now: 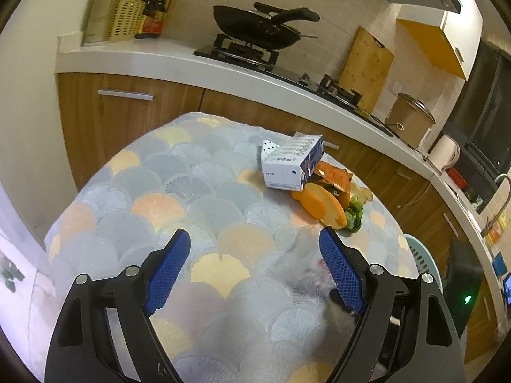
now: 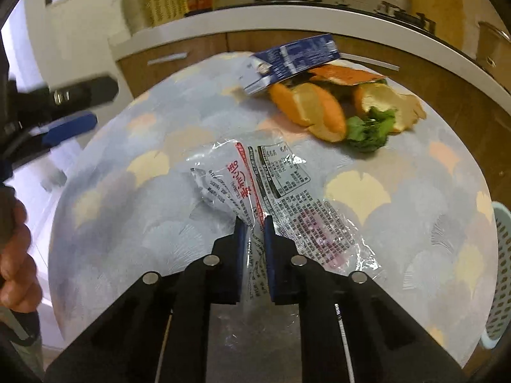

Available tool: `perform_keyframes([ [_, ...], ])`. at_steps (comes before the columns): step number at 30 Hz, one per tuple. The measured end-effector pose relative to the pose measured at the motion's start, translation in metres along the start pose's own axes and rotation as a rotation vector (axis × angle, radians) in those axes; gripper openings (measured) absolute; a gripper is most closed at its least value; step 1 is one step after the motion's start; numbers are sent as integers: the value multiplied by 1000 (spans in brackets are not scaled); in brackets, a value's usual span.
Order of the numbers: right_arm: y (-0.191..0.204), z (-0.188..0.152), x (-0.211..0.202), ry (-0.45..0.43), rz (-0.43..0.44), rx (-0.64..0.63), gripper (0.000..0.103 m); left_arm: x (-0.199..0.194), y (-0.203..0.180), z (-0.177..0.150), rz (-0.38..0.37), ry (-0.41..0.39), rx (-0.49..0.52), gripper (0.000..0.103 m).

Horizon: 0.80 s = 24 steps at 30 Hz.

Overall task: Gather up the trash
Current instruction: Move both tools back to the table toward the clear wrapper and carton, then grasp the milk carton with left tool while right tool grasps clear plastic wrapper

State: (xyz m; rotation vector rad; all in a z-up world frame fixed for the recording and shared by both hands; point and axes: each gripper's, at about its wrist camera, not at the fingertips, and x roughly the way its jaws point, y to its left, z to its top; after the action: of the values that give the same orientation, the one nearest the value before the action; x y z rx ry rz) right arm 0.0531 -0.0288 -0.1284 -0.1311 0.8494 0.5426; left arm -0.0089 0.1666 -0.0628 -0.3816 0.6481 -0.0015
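A clear plastic wrapper (image 2: 281,191) with red and black print lies on the round table (image 2: 127,229). My right gripper (image 2: 254,223) is shut on its near edge. The wrapper shows blurred in the left wrist view (image 1: 306,265). My left gripper (image 1: 255,239) is open and empty above the table, left of the wrapper; it also shows in the right wrist view (image 2: 73,124). At the far side lie a blue and white carton (image 1: 292,166), orange peels (image 1: 322,204), green leaves (image 1: 354,217) and an orange packet (image 1: 335,175).
A pale perforated basket (image 2: 501,274) stands off the table's right edge. Behind the table run wooden cabinets (image 1: 127,108) and a counter with a stove and wok (image 1: 258,28), a cutting board (image 1: 367,63) and a pot (image 1: 408,118).
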Motion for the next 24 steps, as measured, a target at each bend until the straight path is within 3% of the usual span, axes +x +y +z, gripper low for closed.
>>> perform_keyframes([
  [6, -23, 2, -26, -81, -15, 35, 5, 17, -14, 13, -32, 17, 34, 80],
  [13, -42, -6, -46, -137, -71, 48, 4, 65, -41, 42, -96, 73, 110, 80],
  [16, -45, -4, -47, -135, -75, 46, 4, 94, -44, 56, -101, 98, 126, 81],
  [24, -48, -2, -26, -71, 22, 63, 4, 160, -42, 76, -108, 191, 124, 75],
])
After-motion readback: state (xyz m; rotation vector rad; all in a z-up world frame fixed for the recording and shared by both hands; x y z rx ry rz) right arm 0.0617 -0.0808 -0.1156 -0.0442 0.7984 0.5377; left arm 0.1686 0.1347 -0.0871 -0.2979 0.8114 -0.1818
